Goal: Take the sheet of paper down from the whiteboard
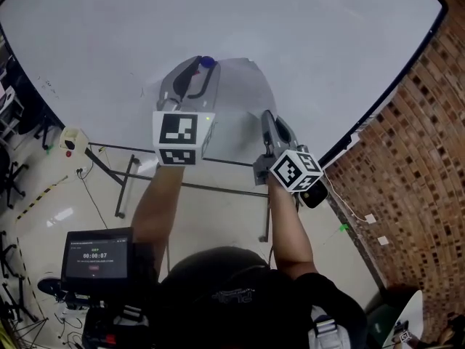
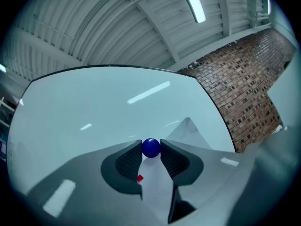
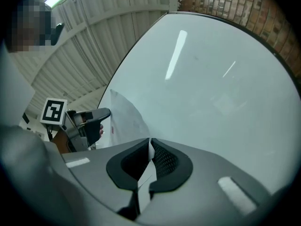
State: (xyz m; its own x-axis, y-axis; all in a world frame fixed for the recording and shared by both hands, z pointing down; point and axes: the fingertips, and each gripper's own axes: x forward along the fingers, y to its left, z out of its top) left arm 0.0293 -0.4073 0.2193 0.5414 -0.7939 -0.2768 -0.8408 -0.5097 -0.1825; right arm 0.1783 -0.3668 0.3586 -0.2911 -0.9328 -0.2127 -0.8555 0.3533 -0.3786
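The white sheet of paper [image 1: 243, 97] hangs in front of the whiteboard [image 1: 305, 27], and its upper corner [image 2: 189, 130] stands away from the board. My left gripper [image 1: 201, 67] is at the sheet's top left. Its jaws are shut on a round blue magnet [image 2: 151, 148], also seen as the magnet [image 1: 208, 62] in the head view. My right gripper [image 1: 267, 119] is at the sheet's lower right, shut on the paper's edge [image 3: 149, 150]. In the right gripper view the paper [image 3: 124, 121] runs from the jaws toward the left gripper [image 3: 100, 114].
A brick wall [image 1: 407, 166] borders the whiteboard on the right. The board's metal stand [image 1: 131, 184] reaches the floor below it. A small screen [image 1: 96, 255] on a tripod stands at the lower left, with cables around it.
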